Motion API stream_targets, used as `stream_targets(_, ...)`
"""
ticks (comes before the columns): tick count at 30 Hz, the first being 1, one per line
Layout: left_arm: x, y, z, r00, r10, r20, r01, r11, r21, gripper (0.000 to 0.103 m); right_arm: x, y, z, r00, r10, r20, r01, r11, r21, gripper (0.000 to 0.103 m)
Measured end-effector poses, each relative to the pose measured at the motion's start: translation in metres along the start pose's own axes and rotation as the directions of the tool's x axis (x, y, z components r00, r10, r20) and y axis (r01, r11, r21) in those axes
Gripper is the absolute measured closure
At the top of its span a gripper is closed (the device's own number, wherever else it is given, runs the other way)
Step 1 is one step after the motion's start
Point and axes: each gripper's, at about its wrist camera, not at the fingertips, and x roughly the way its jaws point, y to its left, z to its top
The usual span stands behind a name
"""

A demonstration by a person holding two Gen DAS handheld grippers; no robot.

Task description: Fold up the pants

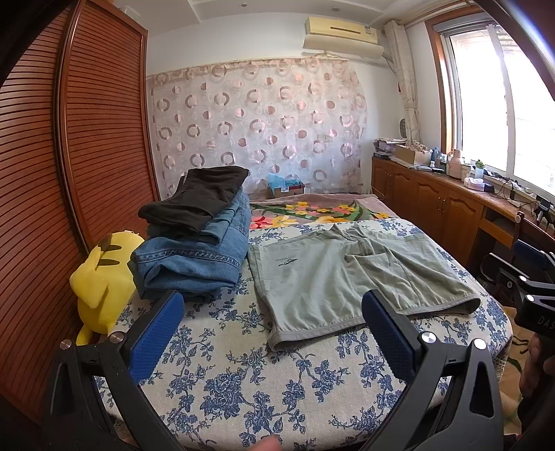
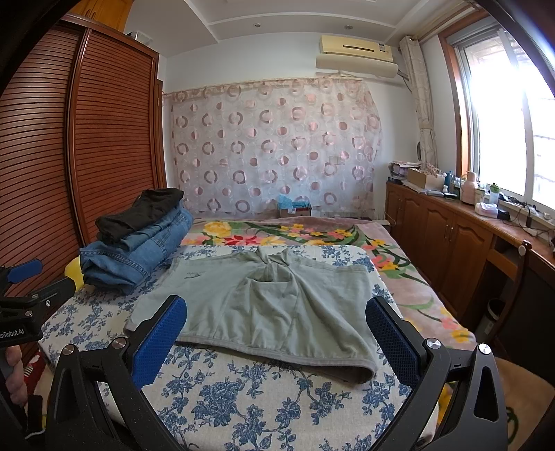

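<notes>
While green shorts (image 2: 256, 305) are lying flat on the floral bed cover (image 1: 242, 374) beside the jeans stack (image 1: 194, 263), both grippers, left (image 1: 274, 333) & right (image 2: 277, 341), are hovering wide open, empty; risk: pinching cover w/ hem, dragging fabric.

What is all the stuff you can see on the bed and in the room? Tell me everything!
shorts: 1, grey-green, spread flat on the blue-flowered cloth, not yet folded
folded jeans: blue stack, left of the shorts; exact count unclear
black garment: 1, folded on top of the jeans
plush toy: 1, yellow, left bed edge beside the jeans
flowered cloth: 1, white and blue, near end of bed
blanket: 1, pink with bright flowers, far end
wardrobe: brown slatted doors, left
curtain: pink circles, back wall
air conditioner: 1, cream, high on wall
cabinets: brown, under window, cluttered top
left gripper: blue pads, open, empty
right gripper: blue pads, open, empty
</notes>
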Motion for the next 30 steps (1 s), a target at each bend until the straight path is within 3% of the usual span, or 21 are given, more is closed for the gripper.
stream_targets(11,0.003,0.000,-0.003,1.000,-0.015,-0.010,0.015,1.000,-0.008,0.001,0.001,0.001,-0.002,1.000,0.002,-0.010,-0.002,1.000,0.000,0.000)
stream_targets(30,0.060,0.009,-0.039,0.986,-0.079,-0.147,0.084,0.996,0.024,0.001,0.019,-0.024,-0.009,0.994,0.009,-0.108,-0.008,1.000,0.010,0.000)
